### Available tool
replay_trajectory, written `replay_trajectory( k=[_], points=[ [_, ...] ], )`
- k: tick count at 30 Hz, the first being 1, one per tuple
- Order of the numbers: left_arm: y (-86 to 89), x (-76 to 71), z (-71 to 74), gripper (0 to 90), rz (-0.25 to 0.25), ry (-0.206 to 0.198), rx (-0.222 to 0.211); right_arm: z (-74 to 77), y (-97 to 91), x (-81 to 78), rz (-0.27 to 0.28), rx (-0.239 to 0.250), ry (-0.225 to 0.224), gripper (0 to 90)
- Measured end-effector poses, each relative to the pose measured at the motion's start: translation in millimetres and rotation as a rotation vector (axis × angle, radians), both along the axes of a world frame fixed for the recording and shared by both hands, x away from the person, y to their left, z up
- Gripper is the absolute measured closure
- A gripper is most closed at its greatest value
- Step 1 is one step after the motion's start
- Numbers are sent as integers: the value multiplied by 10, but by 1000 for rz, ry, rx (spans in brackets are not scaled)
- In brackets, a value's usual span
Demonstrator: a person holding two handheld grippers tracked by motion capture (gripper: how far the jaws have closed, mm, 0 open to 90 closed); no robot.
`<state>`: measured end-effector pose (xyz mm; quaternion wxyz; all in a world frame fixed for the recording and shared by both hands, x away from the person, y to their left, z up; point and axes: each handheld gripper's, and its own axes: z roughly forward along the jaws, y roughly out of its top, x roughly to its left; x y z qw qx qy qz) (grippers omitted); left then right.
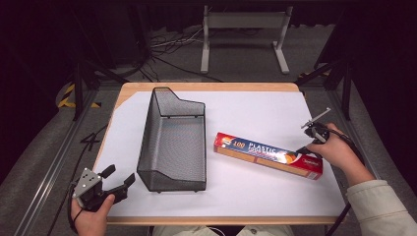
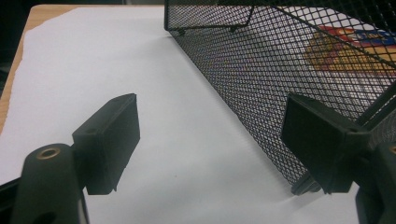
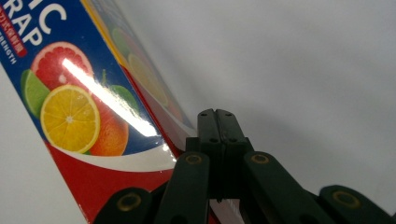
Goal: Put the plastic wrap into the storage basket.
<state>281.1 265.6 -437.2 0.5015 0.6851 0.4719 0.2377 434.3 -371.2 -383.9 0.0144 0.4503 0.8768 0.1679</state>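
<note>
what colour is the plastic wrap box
Mostly blue with a red end and citrus fruit pictures; the plastic wrap box shows best in the right gripper view.

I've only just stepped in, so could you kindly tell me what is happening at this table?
A person sits at a white-covered table with a two-jaw gripper in each hand. The right gripper, its jaws closed together, is at the right end of a long blue-and-red plastic wrap box that lies flat on the table; whether it grips anything is unclear. The left gripper is open and holds nothing, near the front left corner of an empty black wire-mesh basket, which stands left of the box.
</note>
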Motion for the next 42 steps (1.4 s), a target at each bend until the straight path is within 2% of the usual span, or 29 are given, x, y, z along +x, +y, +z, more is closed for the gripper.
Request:
replay_trajectory(
  k=[2,7,12,14,17,18,21,22,24,25,29,32,36,38,40,41,42],
  points=[
    [-9,3,-4,204,-2,1,7,-5,12,-65,19,5,0,900],
    [-22,11,-8,204,-10,2,11,-18,39,-222,52,35,42,900],
    [-29,12,-3,204,-13,0,12,-20,34,-252,59,41,28,900],
    [-33,13,0,204,-13,-1,15,33,46,-254,51,53,-26,900],
    [-37,20,-4,204,-13,1,16,145,117,-285,74,77,-120,900],
    [-37,20,-4,204,-13,1,16,145,117,-285,74,77,-120,900],
    [-37,21,-3,204,-16,-2,24,259,238,-326,137,151,-204,900],
    [-38,19,-3,204,-18,-2,27,297,292,-343,172,162,-241,900],
    [-46,19,-5,204,-19,-3,26,351,394,-382,203,191,-275,900],
    [-46,19,-5,204,-19,-3,26,351,394,-382,203,191,-275,900],
    [-47,16,-2,204,-22,-6,24,449,676,-496,288,254,-347,900],
    [-50,11,4,204,-23,-11,30,433,938,-584,345,282,-373,900],
    [-52,16,4,204,-30,-10,37,326,1184,-635,385,284,-370,900],
    [-51,13,7,204,-30,-13,36,233,1315,-632,404,252,-370,900],
    [-48,13,8,204,-32,-15,37,149,1400,-613,408,238,-347,900],
    [-48,13,8,204,-32,-15,37,90,1450,-597,405,213,-342,900],
    [-50,12,6,204,-29,-14,34,90,1450,-597,405,213,-342,900]
  ],
)
